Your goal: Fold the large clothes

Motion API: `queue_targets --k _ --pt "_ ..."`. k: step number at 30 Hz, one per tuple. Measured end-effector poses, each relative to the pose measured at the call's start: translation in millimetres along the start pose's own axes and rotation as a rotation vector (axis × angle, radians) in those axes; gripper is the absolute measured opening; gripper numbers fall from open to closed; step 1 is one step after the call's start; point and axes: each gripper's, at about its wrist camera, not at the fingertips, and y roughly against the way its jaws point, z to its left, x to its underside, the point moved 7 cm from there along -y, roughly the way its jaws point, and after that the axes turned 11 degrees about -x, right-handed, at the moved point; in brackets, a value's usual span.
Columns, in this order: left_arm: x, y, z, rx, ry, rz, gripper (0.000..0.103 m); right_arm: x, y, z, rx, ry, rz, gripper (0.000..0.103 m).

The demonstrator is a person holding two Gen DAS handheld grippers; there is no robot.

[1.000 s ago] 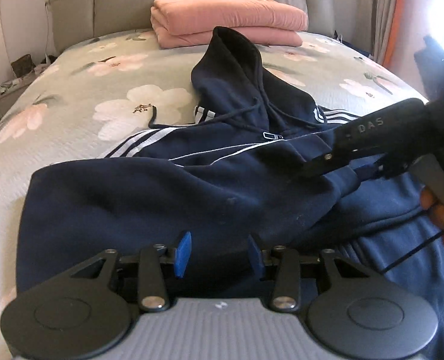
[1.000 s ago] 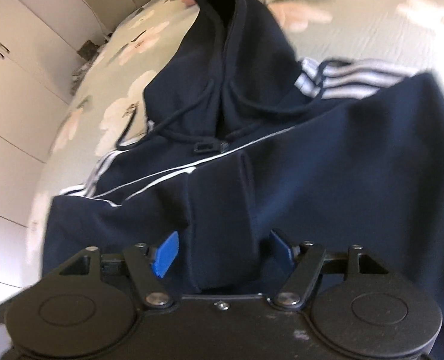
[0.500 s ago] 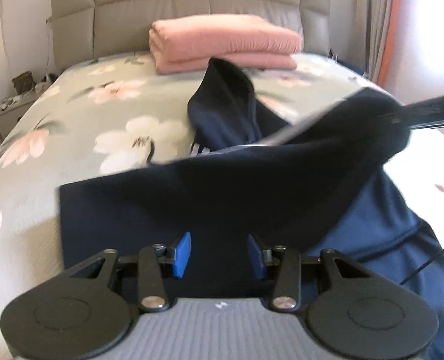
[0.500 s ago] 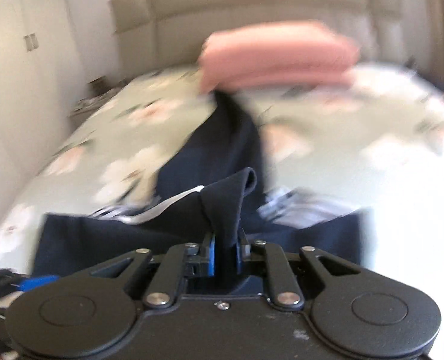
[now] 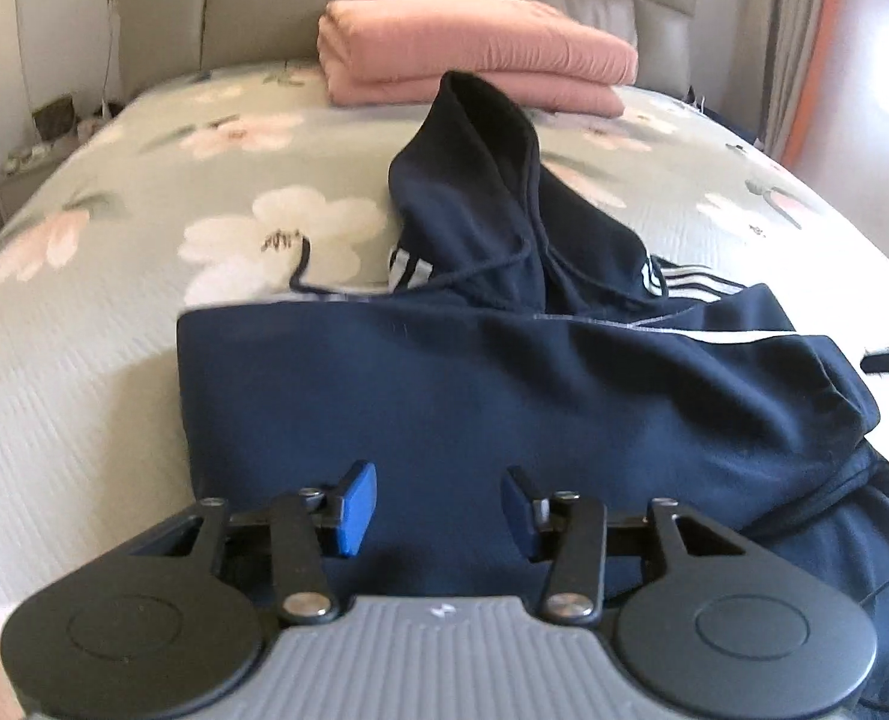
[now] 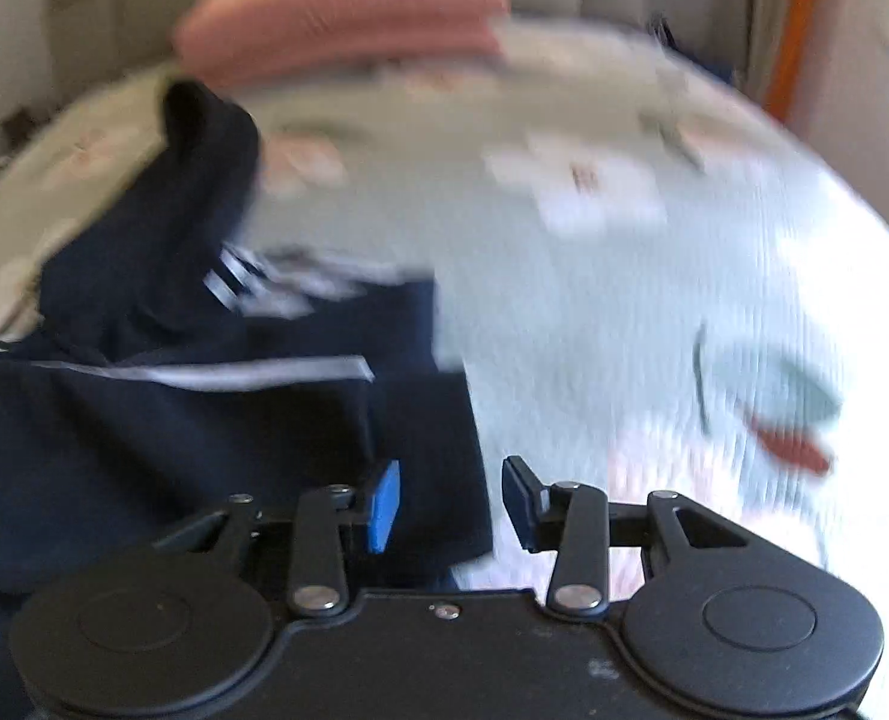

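Blurring smears most of my right wrist view: the pink folded blanket and the flowers of the bedspread are streaks, and the near hem of the navy hoodie is hidden behind my own fingers. In the left view the hoodie runs out of sight under my left fingers and off the lower right edge, and a dark sliver at the right edge is too cut off to name.

My left fingers stand about half open above the folded navy body, nothing pinched between the blue pads. My right fingers have just been opening and are parted about halfway; the hoodie's right edge lies beneath the gap, whether touching the left pad I cannot tell, and the right pad hangs over bare bedspread.

The hoodie lies on the bed, body folded across, hood pointing toward the blanket by the headboard.
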Motion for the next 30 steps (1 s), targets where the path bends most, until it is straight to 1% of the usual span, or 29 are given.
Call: queue_targets --k 1,2,3,4,5,6,7,8,9,10,11,12,14,16,18,19,20,21,24,26,27,28,30 --pt "-1 -3 -1 -0.001 -0.002 -0.002 0.047 -4 -2 14 -0.041 0.049 -0.012 0.05" --pt "0 -6 -2 -0.001 -0.002 0.01 0.046 -6 -10 27 -0.074 0.092 0.006 0.046" --pt "3 -11 -3 0.004 -0.002 0.036 0.043 -5 -18 37 -0.09 0.119 0.032 0.036" --pt "6 -19 -3 0.013 -0.004 0.07 0.033 -1 -32 47 -0.103 0.149 0.066 0.03" --pt "13 -27 -2 0.01 -0.005 0.109 0.027 3 -46 52 -0.104 0.169 0.099 0.019" --pt "21 -35 2 -0.002 -0.002 0.139 0.026 13 -62 53 -0.093 0.176 0.157 0.015" --pt "24 -35 6 0.016 0.018 0.132 0.026 25 -73 52 -0.085 0.159 0.212 0.014" --pt "26 -33 13 0.037 0.05 0.128 0.02 30 -74 44 -0.092 0.148 0.203 0.013" --pt "28 -31 19 0.03 0.064 0.139 0.015 32 -69 40 -0.093 0.147 0.188 0.011" --pt "29 -29 24 0.026 0.069 0.145 0.012 35 -63 33 -0.074 0.137 0.199 0.011" --pt "31 -24 29 0.03 0.077 0.148 0.012 40 -56 27 -0.06 0.118 0.206 0.008" --pt "33 -19 33 0.032 0.081 0.151 0.012 45 -50 21 -0.056 0.099 0.217 0.002" --pt "38 -3 36 0.035 0.063 0.147 0.013 51 -38 17 -0.063 0.076 0.233 0.001" --pt "39 9 35 0.031 0.04 0.134 0.016 49 -23 25 -0.043 0.115 0.207 0.002" --pt "38 17 30 0.041 0.024 0.119 0.019 37 -15 40 -0.042 0.17 0.146 0.008" --pt "38 17 28 0.045 0.02 0.12 0.019 32 -14 47 -0.05 0.18 0.133 0.01" --pt "37 15 25 0.039 0.018 0.125 0.019 28 -17 54 -0.063 0.185 0.133 0.019" --pt "36 13 23 0.035 0.015 0.126 0.019 26 -22 59 -0.072 0.187 0.136 0.024" --pt "33 7 17 0.047 0.008 0.123 0.02 26 -41 64 -0.093 0.191 0.159 0.024" --pt "34 1 16 0.042 -0.003 0.138 0.023 34 -59 51 -0.07 0.176 0.21 0.024" --pt "35 -2 16 0.041 -0.011 0.146 0.024 42 -67 44 -0.062 0.16 0.257 0.024" --pt "36 -3 15 0.046 -0.018 0.147 0.025 42 -68 42 -0.078 0.147 0.266 0.024" --pt "33 2 6 0.062 -0.088 0.116 0.033 30 -62 42 -0.117 0.173 0.26 0.024"
